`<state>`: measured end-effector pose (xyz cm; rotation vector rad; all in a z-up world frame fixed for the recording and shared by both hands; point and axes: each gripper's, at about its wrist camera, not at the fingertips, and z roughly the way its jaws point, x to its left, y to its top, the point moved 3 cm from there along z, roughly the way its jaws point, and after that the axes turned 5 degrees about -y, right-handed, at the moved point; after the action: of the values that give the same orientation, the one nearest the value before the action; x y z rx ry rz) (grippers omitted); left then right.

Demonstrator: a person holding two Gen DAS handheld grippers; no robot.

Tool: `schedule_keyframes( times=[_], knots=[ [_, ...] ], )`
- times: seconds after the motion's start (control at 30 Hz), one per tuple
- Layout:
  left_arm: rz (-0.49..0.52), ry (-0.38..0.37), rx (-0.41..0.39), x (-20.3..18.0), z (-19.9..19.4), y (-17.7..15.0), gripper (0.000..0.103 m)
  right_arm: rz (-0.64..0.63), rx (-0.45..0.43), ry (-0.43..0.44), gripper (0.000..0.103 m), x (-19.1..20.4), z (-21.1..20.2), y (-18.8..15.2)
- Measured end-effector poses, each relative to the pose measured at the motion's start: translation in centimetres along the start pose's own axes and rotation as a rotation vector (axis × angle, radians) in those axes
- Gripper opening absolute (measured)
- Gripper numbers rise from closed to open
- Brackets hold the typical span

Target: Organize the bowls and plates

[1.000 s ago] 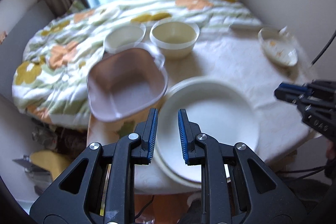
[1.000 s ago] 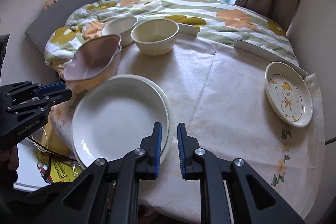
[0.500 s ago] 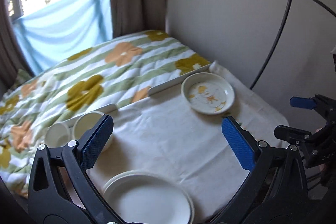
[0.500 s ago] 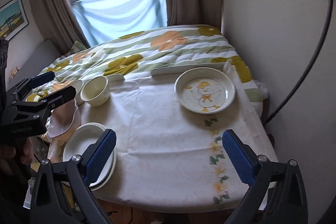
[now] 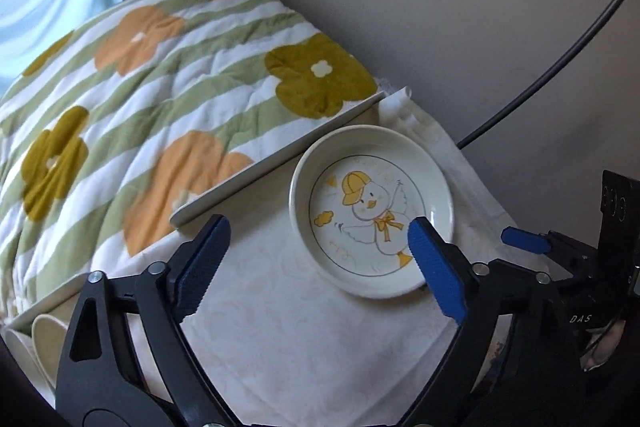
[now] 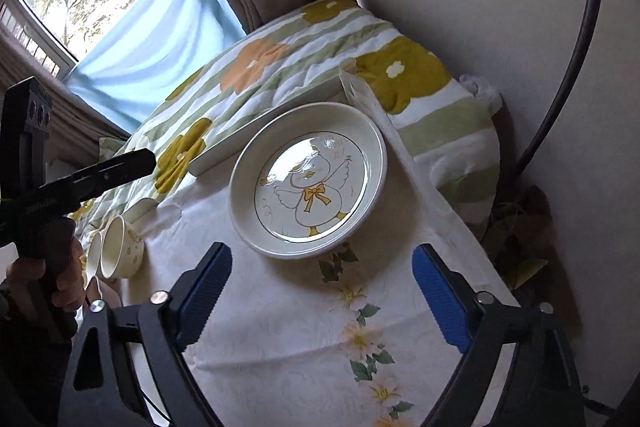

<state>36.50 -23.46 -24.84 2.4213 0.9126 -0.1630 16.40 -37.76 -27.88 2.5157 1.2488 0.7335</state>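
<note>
Layout ahead of both claws, jaws spread wide

A duck plate point(image 5: 372, 211) point(image 6: 308, 183) is set on the tablecloth point(image 5: 280, 315) point(image 6: 304, 327), just ahead of the left gripper point(image 5: 318, 263) toward its right finger, and ahead of the right gripper point(image 6: 326, 291), between its fingers. Two bowls point(image 6: 116, 251) are placed side by side, far left of the right claw. A quilt point(image 5: 160, 67) point(image 6: 280, 63) is spread behind the plate.

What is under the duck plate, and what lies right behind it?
The duck plate rests on a white tablecloth with a flower print. Behind its far rim lies a flat white board, then a flowered quilt. The cloth covers whatever surface supports the plate.
</note>
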Motion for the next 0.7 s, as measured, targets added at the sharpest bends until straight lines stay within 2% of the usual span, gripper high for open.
schedule_keyframes(
  times=[0.1,0.13,0.17,0.33,0.4,0.5,0.53,0.57,0.6,0.7],
  knots=[
    [-0.019,-0.007,0.074,1.4,4.0,0.5,0.063,0.11,0.036,0.013,0.066,-1.6,2.8,0.8],
    [-0.022,-0.007,0.093,1.8,5.1,0.5,0.052,0.144,0.045,0.026,0.065,-2.1,3.5,0.9],
    [-0.026,-0.009,0.116,2.3,6.3,0.6,0.046,0.167,0.053,0.033,0.06,-2.5,4.2,1.0],
    [-0.03,-0.034,0.178,3.4,9.5,0.5,0.037,0.209,0.066,0.032,0.043,-2.9,6.2,1.3],
    [-0.026,-0.039,0.195,3.5,10.3,0.6,0.036,0.217,0.07,0.033,0.037,-2.8,6.8,1.4],
    [-0.025,-0.054,0.2,3.6,10.8,0.8,0.035,0.212,0.061,0.035,0.035,-2.5,7.2,1.7],
    [-0.025,-0.053,0.201,3.6,10.9,0.9,0.032,0.206,0.06,0.033,0.035,-2.4,7.2,1.8],
    [-0.021,-0.051,0.202,3.6,10.9,1.1,0.022,0.204,0.058,0.034,0.034,-2.4,7.3,1.9],
    [-0.019,-0.049,0.211,3.6,11.1,1.1,0.017,0.204,0.056,0.039,0.03,-2.3,7.3,2.0],
    [-0.013,-0.042,0.22,3.5,11.3,1.2,0.014,0.213,0.062,0.034,0.022,-2.5,7.7,2.1]
  ],
)
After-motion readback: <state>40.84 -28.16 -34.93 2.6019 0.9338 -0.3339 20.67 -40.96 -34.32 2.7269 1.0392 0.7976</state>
